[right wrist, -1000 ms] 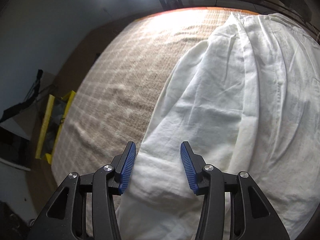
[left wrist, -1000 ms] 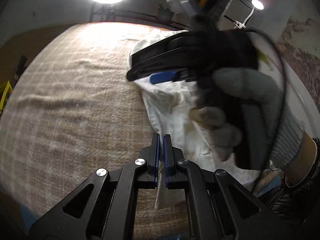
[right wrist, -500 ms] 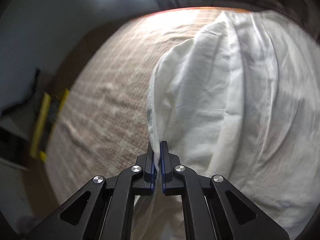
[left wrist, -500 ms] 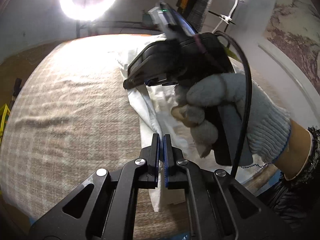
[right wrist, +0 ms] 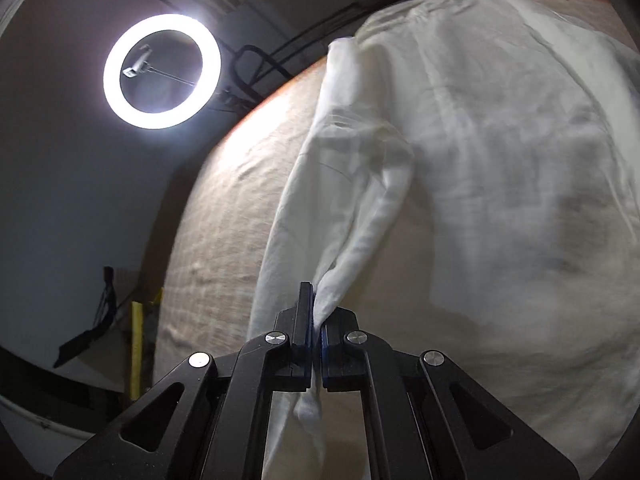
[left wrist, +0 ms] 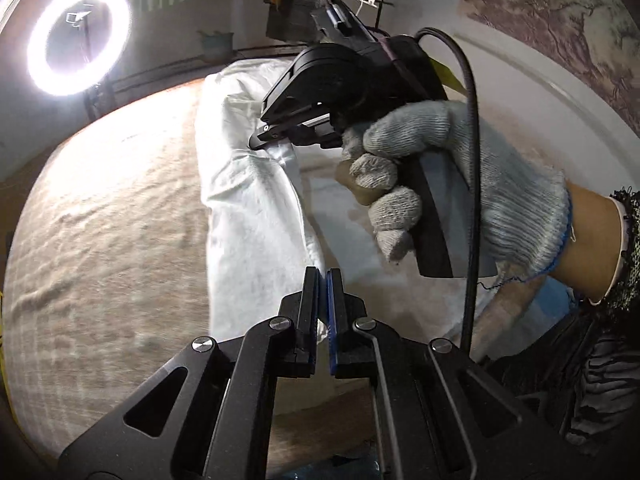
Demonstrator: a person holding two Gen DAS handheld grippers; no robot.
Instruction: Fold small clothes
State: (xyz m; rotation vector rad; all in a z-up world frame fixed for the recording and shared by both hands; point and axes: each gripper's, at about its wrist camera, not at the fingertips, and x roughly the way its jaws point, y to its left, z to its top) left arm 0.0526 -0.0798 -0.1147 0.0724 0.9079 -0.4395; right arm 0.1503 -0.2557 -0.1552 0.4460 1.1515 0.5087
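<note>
A white garment (right wrist: 500, 168) lies on a beige woven surface (right wrist: 224, 216). In the right wrist view my right gripper (right wrist: 316, 300) is shut on its left edge, and a twisted fold of cloth rises from the jaws. My left gripper (left wrist: 323, 280) is shut on the near edge of the same garment (left wrist: 256, 216), which is lifted into a ridge. The left wrist view also shows the right gripper (left wrist: 272, 138) further back, pinching that ridge, held by a hand in a grey knit glove (left wrist: 452, 184).
A bright ring light (left wrist: 78, 38) stands beyond the far edge of the surface and also shows as the ring light (right wrist: 162, 71) in the right wrist view. A yellow frame (right wrist: 138, 344) stands at the left, off the surface. A black cable (left wrist: 472, 200) hangs from the right tool.
The right gripper's jaws closed on the garment's left edge. Both grippers have lifted and carried that edge to the right, raising it off the surface, and both views have rolled.
</note>
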